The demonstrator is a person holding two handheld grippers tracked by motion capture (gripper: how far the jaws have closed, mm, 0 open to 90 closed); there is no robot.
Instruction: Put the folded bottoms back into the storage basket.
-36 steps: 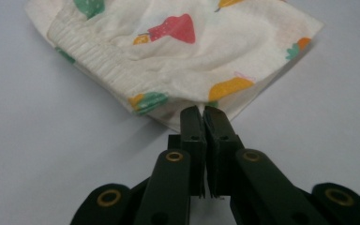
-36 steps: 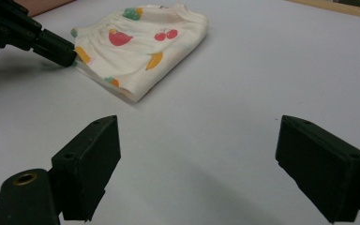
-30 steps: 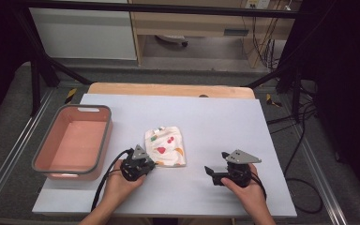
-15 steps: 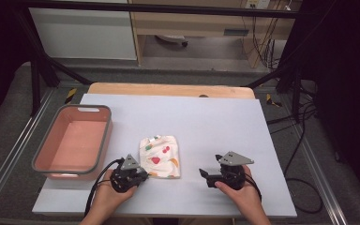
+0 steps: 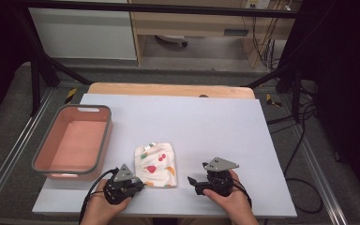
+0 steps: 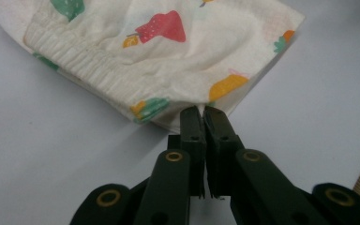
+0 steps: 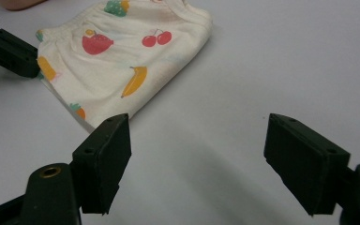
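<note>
The left gripper [image 5: 138, 185], jaws clamped on the near edge of a folded fruit-print cloth [image 5: 155, 165], had drawn that cloth toward the person's side of the white table [image 5: 206, 122] over the past second; from the high view the cloth now lay nearer the table's front edge, just to the right of the pink bin [image 5: 73, 143] and no longer level with its middle. The right gripper [image 5: 193, 181], well apart from the cloth on its other side, had just been closing its jaws somewhat, though they stood apart with nothing between them. The drag suggested the cloth was being brought within reach for folding or lifting into the bin, which held nothing. In the left gripper view, the pinch itself was plain: both black pads met on the hem of the cloth [image 6: 168, 61] beside an orange print. The right gripper view gave what neither of those offered, the cloth's [image 7: 122, 61] far corner lying just beyond the right gripper's [image 7: 194, 145] left jaw, untouched, and the left gripper [image 7: 9, 51] at the cloth's other edge.
</note>
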